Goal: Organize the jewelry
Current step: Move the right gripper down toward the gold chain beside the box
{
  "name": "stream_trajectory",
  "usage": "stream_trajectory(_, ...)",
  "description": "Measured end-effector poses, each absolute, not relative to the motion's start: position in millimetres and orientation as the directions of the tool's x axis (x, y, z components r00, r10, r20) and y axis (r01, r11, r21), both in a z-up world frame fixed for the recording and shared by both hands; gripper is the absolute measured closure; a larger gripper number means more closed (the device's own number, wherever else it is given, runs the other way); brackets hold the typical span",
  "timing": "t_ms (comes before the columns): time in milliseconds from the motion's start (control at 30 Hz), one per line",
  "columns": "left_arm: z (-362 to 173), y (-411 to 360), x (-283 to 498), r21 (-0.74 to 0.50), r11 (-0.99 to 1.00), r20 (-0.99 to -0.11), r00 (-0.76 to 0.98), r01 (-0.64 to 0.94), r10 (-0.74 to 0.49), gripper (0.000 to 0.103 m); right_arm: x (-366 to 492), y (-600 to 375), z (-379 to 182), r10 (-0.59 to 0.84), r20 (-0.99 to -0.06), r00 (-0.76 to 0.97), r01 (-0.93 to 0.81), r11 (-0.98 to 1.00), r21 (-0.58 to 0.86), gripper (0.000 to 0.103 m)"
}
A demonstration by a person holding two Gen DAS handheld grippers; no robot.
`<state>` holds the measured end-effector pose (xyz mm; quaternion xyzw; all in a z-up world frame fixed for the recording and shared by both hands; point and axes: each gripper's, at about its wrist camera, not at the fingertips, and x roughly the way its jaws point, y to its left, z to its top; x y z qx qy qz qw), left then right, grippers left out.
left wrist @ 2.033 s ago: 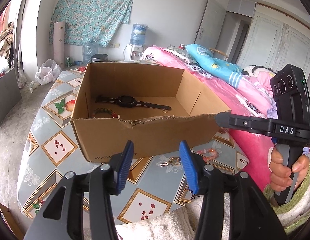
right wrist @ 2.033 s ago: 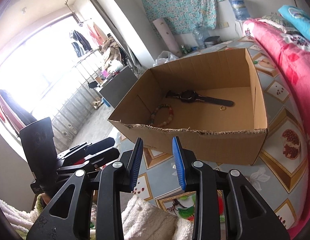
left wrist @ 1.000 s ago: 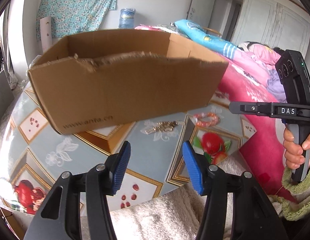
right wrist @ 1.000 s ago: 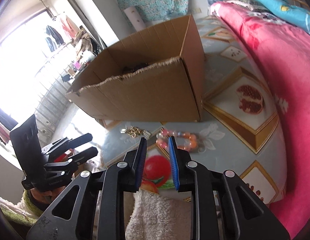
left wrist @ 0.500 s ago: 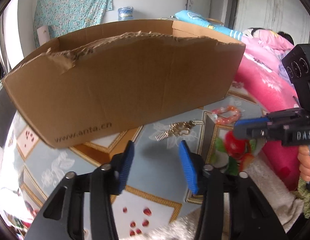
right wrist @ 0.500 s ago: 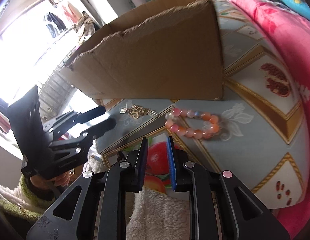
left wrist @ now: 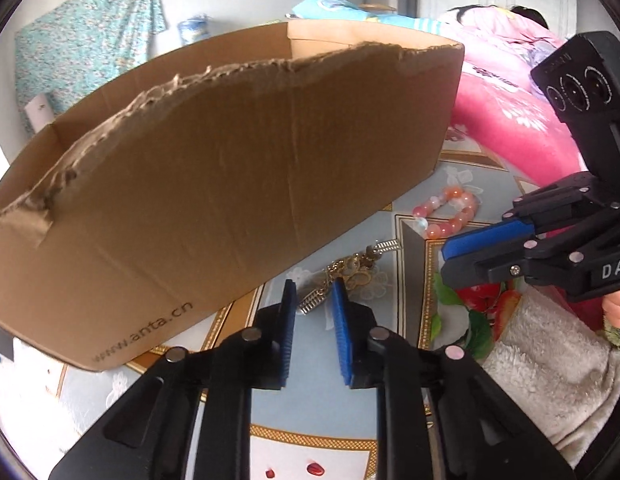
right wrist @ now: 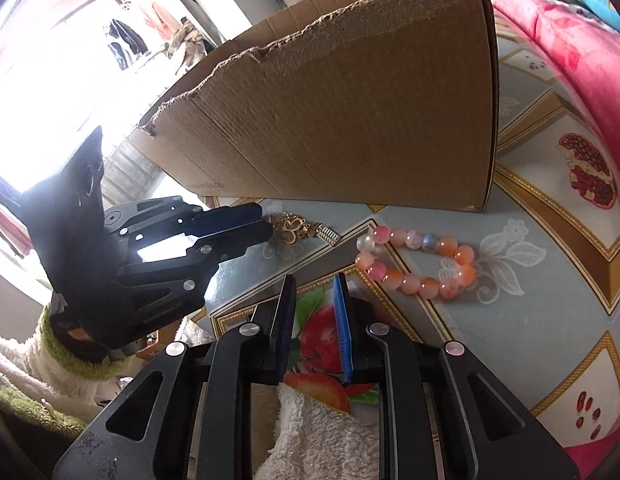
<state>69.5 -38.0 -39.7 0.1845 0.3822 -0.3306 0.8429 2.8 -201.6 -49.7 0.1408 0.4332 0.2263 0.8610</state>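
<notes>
Left gripper (left wrist: 312,300) jaws just narrowed around gold chain (left wrist: 350,276), pads not yet pressing. Right gripper (right wrist: 312,294) nearly together, empty; bead bracelet (right wrist: 418,262) at its two o'clock. Risk: thin chain slips from pinch, snags box (left wrist: 230,184).

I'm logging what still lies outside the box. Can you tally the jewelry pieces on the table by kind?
Beaded bracelet, pink and orange: 1
Gold-coloured chain piece with ornate links: 1
Total on the table outside the cardboard box: 2
Whatever is inside the box cannot be seen from here.
</notes>
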Motion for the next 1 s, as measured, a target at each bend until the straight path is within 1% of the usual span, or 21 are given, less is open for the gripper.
stream_trajectory(33,-40,-38,71,0.056,0.706,-0.77,0.481,0.706,-0.42,0.091,2,-203,-49,0.513,-0.68,0.524,-0.269,0.857,0.439,0.085)
stream_trajectory(67,-40,-39,71,0.055,0.703,-0.772,0.477,0.709,-0.42,0.098,6,-203,-48,0.513,-0.678,0.526,-0.269,0.857,0.44,0.085)
stream_trajectory(333,-40,-28,67,0.014,0.722,-0.767,0.471,0.692,-0.436,0.098,4,-205,-42,0.512,-0.668,0.54,-0.281,0.858,0.43,0.085)
stream_trajectory(467,-37,-18,62,-0.014,0.744,-0.751,0.484,0.668,-0.449,0.103,5,-203,-39,0.503,-0.668,0.548,-0.295,0.864,0.408,0.085)
stream_trajectory(767,-25,7,60,-0.094,0.778,-0.709,0.507,0.621,-0.491,0.103,11,-177,-34,0.489,-0.675,0.553,-0.349,0.871,0.345,0.085)
stream_trajectory(900,-17,20,60,-0.163,0.77,-0.674,0.5,0.617,-0.543,0.103,12,-173,-33,0.483,-0.678,0.555,-0.359,0.873,0.329,0.085)
stream_trajectory(1000,-7,33,61,-0.247,0.749,-0.621,0.493,0.615,-0.609,0.103,14,-170,-33,0.476,-0.681,0.557,-0.361,0.877,0.317,0.085)
